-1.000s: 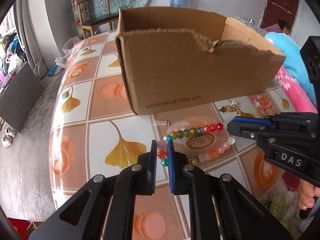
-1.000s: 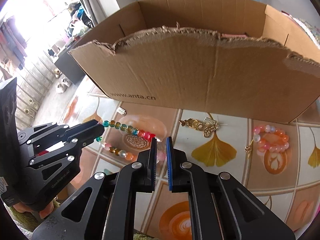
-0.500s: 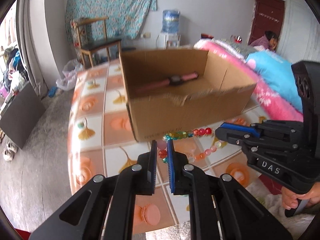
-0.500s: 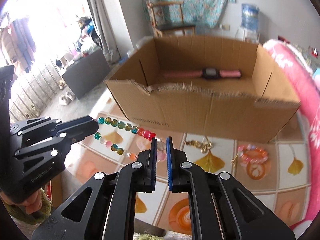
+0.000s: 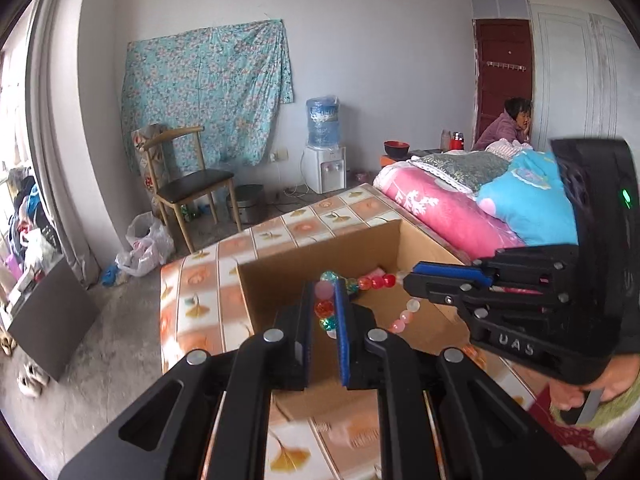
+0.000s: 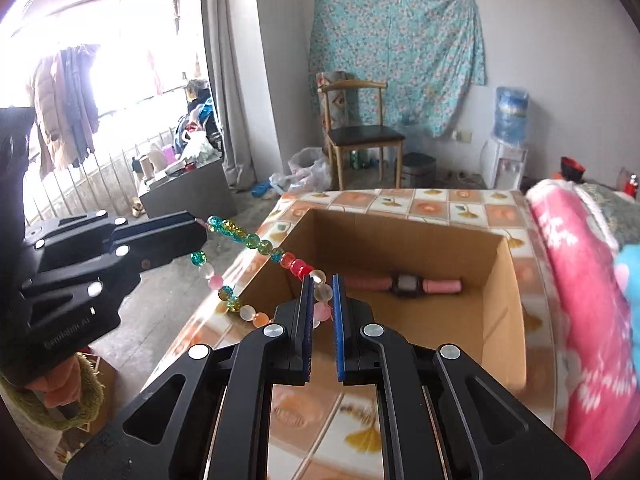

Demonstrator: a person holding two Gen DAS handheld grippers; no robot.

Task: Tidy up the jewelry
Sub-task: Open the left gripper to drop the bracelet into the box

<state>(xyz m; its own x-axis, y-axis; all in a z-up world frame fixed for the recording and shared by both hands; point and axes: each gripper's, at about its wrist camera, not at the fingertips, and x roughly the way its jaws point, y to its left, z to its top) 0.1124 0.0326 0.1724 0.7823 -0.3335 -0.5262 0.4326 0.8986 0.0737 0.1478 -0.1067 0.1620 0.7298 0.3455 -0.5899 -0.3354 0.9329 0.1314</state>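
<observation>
Jaws of both grippers pinched on one bead bracelet, held in the air over the near edge of the box.

The left gripper [image 5: 324, 308] has its jaws almost closed on round glassy beads, pink, red and teal; the right gripper [image 6: 322, 300] is nearly closed on frosted white and pink beads. Between them the bead bracelet [image 6: 256, 242] hangs as a loose loop of small shiny spheres. Behind it stands the cardboard box [image 6: 496, 320], open, with rough torn edges, on the table [image 6: 436, 202] with a glossy tile pattern. Inside on its floor lies a pink watch [image 6: 404, 283] with a dark square face.
</observation>
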